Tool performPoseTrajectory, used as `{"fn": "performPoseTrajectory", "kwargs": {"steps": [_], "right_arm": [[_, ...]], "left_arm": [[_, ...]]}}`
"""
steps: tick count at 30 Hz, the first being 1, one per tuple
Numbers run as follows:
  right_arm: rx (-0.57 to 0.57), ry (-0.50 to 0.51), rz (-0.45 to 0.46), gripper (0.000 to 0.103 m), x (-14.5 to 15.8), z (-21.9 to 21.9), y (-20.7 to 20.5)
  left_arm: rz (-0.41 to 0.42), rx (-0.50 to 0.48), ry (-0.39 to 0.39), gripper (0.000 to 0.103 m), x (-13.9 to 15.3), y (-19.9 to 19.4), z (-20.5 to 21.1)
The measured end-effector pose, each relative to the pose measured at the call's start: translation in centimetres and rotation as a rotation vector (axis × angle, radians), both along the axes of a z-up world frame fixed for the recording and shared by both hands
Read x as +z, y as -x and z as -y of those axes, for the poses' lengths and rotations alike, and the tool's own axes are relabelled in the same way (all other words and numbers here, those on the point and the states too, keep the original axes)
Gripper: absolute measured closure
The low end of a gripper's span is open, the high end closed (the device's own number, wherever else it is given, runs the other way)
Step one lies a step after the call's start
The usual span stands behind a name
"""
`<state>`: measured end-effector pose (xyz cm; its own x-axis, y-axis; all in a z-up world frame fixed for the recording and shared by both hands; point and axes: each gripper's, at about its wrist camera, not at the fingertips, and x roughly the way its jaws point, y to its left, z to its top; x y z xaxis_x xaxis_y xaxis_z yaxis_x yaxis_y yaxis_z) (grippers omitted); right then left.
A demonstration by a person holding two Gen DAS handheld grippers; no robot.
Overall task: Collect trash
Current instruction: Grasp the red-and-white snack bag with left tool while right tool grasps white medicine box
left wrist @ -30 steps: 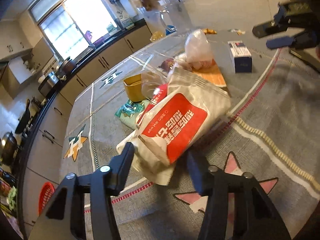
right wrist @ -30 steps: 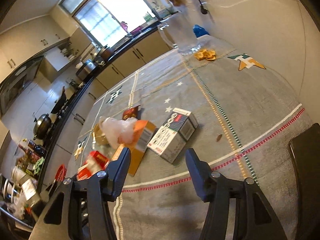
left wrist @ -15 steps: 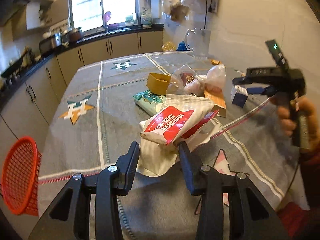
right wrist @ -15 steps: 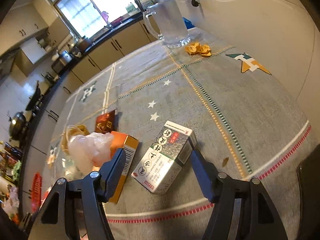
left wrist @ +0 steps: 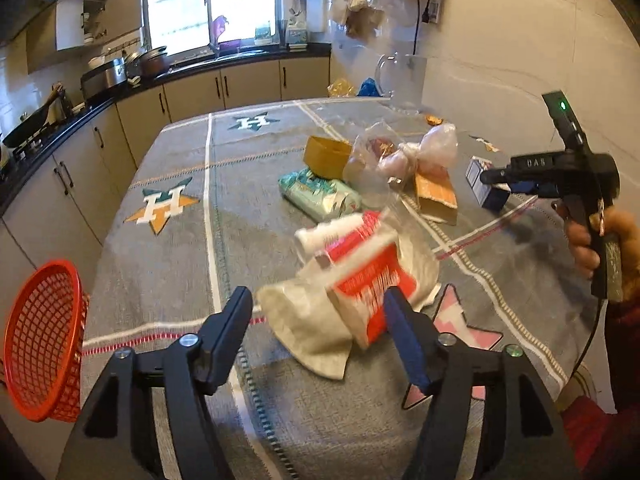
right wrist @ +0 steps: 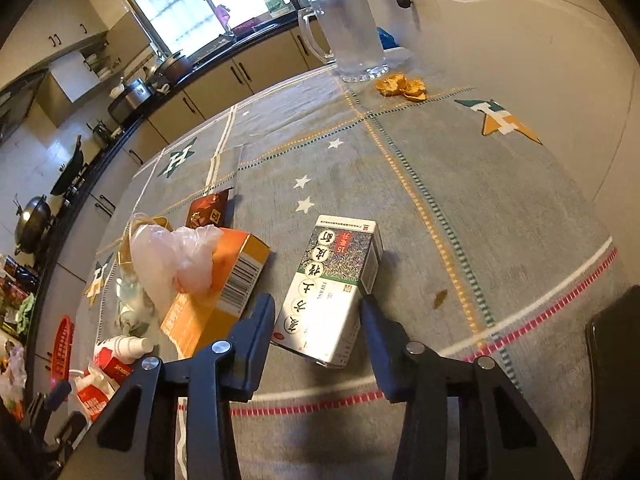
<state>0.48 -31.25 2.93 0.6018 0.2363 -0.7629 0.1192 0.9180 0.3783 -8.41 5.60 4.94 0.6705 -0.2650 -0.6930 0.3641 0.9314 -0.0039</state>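
A red and white wipes pack (left wrist: 360, 280), blurred, lies on a white bag (left wrist: 312, 320) between my left gripper's (left wrist: 320, 308) fingers. Those jaws are opening; the left pad stands clear of the pack. A small white bottle (left wrist: 328, 234) lies just behind it. My right gripper (right wrist: 318, 310) is closing on a white and green carton (right wrist: 336, 280) that lies on the grey tablecloth (right wrist: 440, 184); both pads touch its long sides. The left wrist view shows that right gripper (left wrist: 496, 183), held by a hand, with the carton (left wrist: 476, 174) in it.
Beside the carton lie an orange box (right wrist: 224, 292) with a crumpled plastic bag (right wrist: 176, 260) on it and a brown sachet (right wrist: 208, 212). A teal pack (left wrist: 320, 196) and a yellow box (left wrist: 326, 152) sit mid-table. A glass mug (right wrist: 352, 36) and orange peel (right wrist: 402, 87) are far. A red basket (left wrist: 40, 340) hangs off the left edge.
The left gripper rolled upright and drew back; its jaws narrowed on the wipes pack, then widened, and the pack sagged. The right gripper dropped over the carton and its jaws narrowed onto it.
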Motion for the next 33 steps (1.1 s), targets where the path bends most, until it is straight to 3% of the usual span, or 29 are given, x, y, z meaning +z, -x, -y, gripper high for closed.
{"fn": "performPoseTrajectory", "kwargs": {"steps": [4,9,14,17,19,21,27,33], "right_arm": [[0.007,-0.02,0.004,0.057,0.0,0.3,0.7],[0.014,-0.026,0.006,0.057,-0.1,0.3,0.8],[0.015,-0.027,0.009,0.056,-0.2,0.3,0.7],[0.015,-0.026,0.009,0.056,-0.2,0.3,0.8],[0.016,-0.024,0.009,0.056,-0.2,0.3,0.8],[0.014,-0.029,0.009,0.056,-0.2,0.3,0.8],[0.016,-0.036,0.008,0.056,-0.1,0.3,0.8],[0.027,-0.047,0.018,0.057,0.2,0.3,1.3]], "left_arm": [[0.016,-0.094,-0.05,0.03,0.3,-0.2,1.7],[0.046,-0.181,-0.171,0.029,-0.4,-0.2,3.8],[0.047,-0.221,-0.27,0.029,-1.9,-0.3,4.9],[0.053,-0.198,-0.301,0.038,-2.4,-0.5,4.9],[0.039,-0.178,-0.265,0.053,-2.3,-0.9,4.3],[0.011,-0.143,-0.198,0.059,-2.0,-1.7,3.2],[-0.038,-0.061,-0.033,0.062,-1.4,-2.5,0.6],[-0.04,-0.043,0.13,0.061,0.2,-1.6,-1.2]]}}
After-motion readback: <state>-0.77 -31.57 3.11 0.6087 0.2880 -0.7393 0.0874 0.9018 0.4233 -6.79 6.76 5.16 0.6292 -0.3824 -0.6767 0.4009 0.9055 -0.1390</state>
